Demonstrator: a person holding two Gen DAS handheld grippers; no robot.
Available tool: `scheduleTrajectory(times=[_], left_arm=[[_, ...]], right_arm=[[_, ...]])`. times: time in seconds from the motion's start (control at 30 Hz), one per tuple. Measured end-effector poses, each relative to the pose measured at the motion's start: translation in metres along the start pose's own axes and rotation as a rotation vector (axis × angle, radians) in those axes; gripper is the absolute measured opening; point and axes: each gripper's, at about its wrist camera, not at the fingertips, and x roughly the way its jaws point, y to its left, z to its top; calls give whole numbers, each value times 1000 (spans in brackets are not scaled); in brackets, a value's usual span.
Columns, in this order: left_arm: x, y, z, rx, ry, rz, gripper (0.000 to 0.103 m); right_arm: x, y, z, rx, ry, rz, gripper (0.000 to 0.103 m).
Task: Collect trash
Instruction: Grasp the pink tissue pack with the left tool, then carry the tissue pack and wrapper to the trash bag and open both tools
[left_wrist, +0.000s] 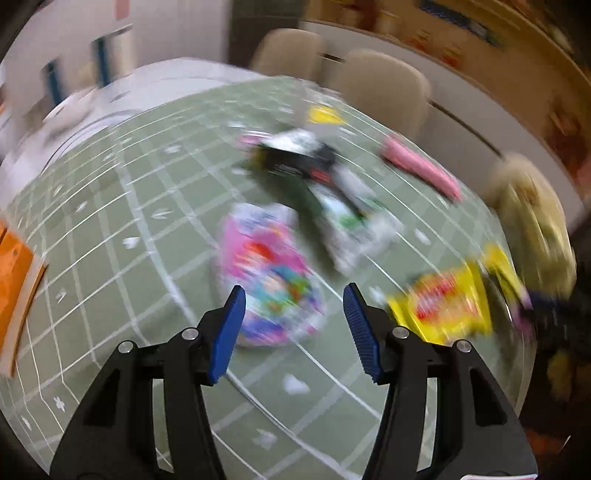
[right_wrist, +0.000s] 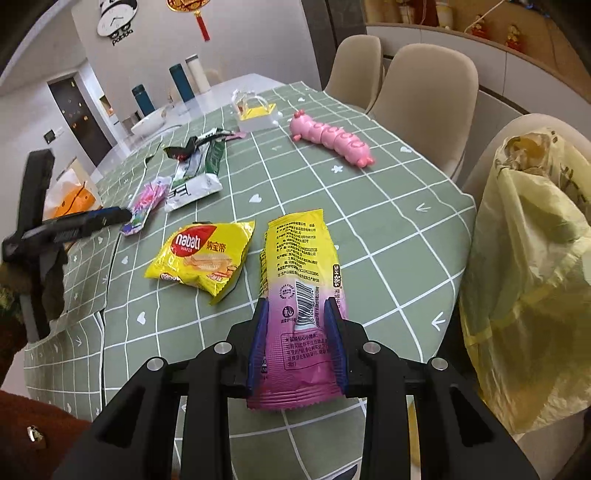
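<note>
Blue-padded, the left gripper (left_wrist: 293, 314) is held spread apart and angled down above a blurred pink wrapper (left_wrist: 267, 277) on the green checked tablecloth (left_wrist: 110, 258). Seen from the right wrist, the right gripper (right_wrist: 297, 314) is clamped on a pink-and-yellow snack packet (right_wrist: 299, 280), beside the yellow trash bag (right_wrist: 528, 280).

We see an oval dining table under a sage-green cloth with a white grid (right_wrist: 369, 229), its far end bare white tabletop (right_wrist: 221, 86). At two o'clock stand beige padded shell chairs (right_wrist: 424, 96). Behind them runs a low white counter with a wooden shelf above (right_wrist: 480, 33). At eleven o'clock, on the pale grey wall (right_wrist: 155, 44), hang a round black-and-white panda clock (right_wrist: 116, 16) and a red tasselled ornament (right_wrist: 199, 14). A dark door (right_wrist: 77, 114) stands at ten o'clock. The left wrist view is motion-blurred.
</note>
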Motion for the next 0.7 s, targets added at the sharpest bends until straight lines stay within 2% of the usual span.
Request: scheduleTrajectory(times=[0.07, 0.13, 0.23, 0.3, 0.37, 0.4, 0.43, 0.5, 0.57, 0.7], left_arm=[[11, 15, 7, -101, 3, 63, 52], [24, 21, 10, -168, 9, 90, 52], [37, 15, 11, -171, 30, 111, 52], [45, 3, 10, -137, 49, 133, 52], [47, -7, 10, -102, 51, 156, 37], [48, -10, 9, -84, 57, 153, 25], [47, -14, 7, -71, 60, 145, 17], [42, -18, 5, -52, 60, 128, 10], [33, -22, 2, -35, 54, 105, 9], [15, -26, -3, -52, 48, 64, 9]], right_arm=[[1, -1, 0, 8, 1, 0, 30], [3, -1, 0, 9, 6, -2, 30], [4, 2, 0, 2, 10, -1, 30], [4, 4, 0, -3, 10, -1, 30], [4, 4, 1, -3, 8, 0, 30], [5, 3, 1, 0, 9, 3, 30], [5, 3, 1, 6, 9, 8, 30], [6, 1, 0, 19, 3, 33, 31], [3, 3, 0, 7, -19, 34, 43], [2, 8, 3, -32, -24, 21, 45]])
